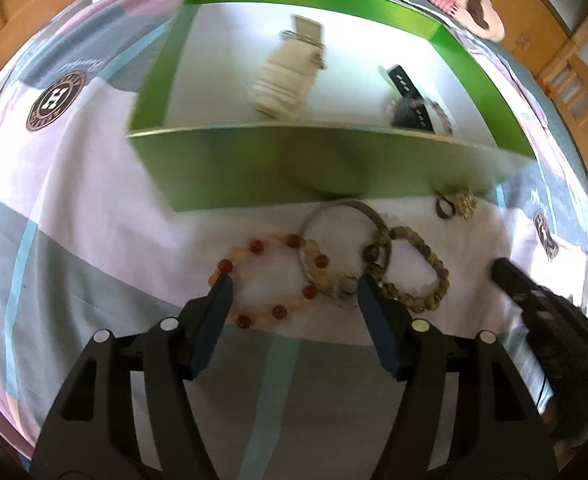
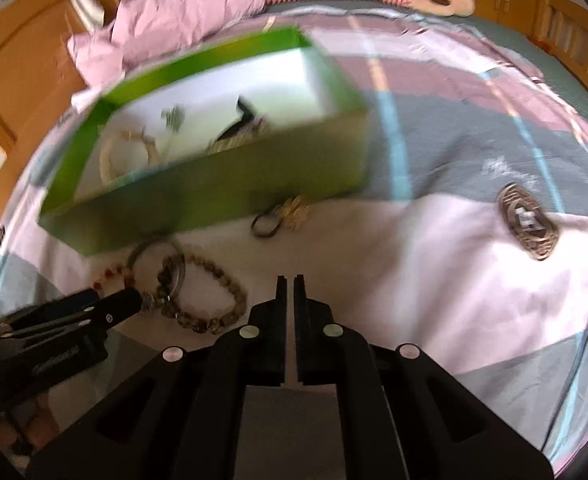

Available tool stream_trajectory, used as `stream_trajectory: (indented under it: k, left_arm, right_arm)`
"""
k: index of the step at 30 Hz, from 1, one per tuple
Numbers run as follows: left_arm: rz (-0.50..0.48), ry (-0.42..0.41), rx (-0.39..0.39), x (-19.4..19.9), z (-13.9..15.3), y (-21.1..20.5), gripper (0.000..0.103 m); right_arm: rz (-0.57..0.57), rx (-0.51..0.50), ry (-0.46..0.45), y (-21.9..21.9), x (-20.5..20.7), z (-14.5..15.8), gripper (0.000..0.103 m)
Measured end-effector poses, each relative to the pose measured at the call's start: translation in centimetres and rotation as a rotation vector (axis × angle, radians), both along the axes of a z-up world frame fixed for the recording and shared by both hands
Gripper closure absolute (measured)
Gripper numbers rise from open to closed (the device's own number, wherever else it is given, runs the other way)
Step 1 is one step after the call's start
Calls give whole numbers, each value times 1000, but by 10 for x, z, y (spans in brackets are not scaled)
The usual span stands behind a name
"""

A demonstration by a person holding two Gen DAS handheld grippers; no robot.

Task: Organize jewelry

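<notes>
1. On the patchwork bedspread (image 1: 94, 208), in the left wrist view, a green box (image 1: 278, 176) stands open at the top, its white floor holding a cream beaded bracelet (image 1: 282, 84) and a dark watch-like piece (image 1: 409, 100) near the right end.
2. Just in front of the box's near wall lie three overlapping bracelets: an orange-and-red bead bracelet (image 1: 270, 280) on the left, a thin metal bangle (image 1: 345, 240) in the middle, and a brown bead bracelet (image 1: 417, 272) on the right.
3. A small dark ring with a gold charm (image 1: 457, 202) lies apart, close to the box's right corner.
4. The left gripper (image 1: 292, 286) stands with its jaws wide apart, one blue pad at the orange-and-red bracelet's left edge, the other where the bangle and brown bracelet meet; the pads press on nothing.
5. The right gripper appears at the right edge, blurred.
6. In the right wrist view, the right gripper (image 2: 291, 280) has its jaws closed, only a thin slit between them and nothing held, over bare pale sheet.
7. The green box (image 2: 214, 196) sits at upper left, blurred; the ring with charm (image 2: 282, 214) lies beside its near wall.
8. The brown bead bracelet (image 2: 206, 296) and bangle (image 2: 158, 258) lie left of the fingers, where the left gripper's tip reaches them.
</notes>
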State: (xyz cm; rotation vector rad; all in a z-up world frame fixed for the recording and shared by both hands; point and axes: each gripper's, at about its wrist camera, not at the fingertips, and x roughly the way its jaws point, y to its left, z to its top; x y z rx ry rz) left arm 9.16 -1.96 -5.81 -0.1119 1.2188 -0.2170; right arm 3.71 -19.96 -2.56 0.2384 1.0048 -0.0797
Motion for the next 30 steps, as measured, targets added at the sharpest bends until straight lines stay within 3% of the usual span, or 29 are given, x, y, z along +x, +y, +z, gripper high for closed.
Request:
stream_trajectory:
  k: [3, 8, 10, 14, 17, 21, 23, 24, 30]
  left_arm:
    - [17, 2, -12, 2, 0, 6, 38]
    - [17, 1, 10, 2, -2, 5, 36]
    - [13, -3, 14, 2, -2, 4, 35]
    - [33, -3, 2, 6, 0, 11, 35]
    - [87, -6, -14, 11, 3, 26, 35]
    - [133, -19, -21, 15, 7, 41, 35]
    - [138, -17, -21, 16, 6, 43, 35]
    - [136, -16, -19, 16, 6, 43, 35]
    - [122, -11, -10, 13, 4, 37, 35]
  right_arm:
    - [-28, -19, -25, -11, -2, 12, 98]
    - [-19, -7, 7, -6, 12, 1, 96]
    - [9, -17, 24, 5, 20, -5, 82]
    - [109, 3, 43, 38, 26, -17, 80]
    - [176, -32, 67, 62, 31, -29, 72]
    - [200, -76, 85, 70, 29, -40, 74]
    - [196, -90, 84, 66, 24, -38, 92]
    - [187, -73, 87, 61, 21, -37, 95]
    - [106, -7, 95, 21, -3, -29, 95]
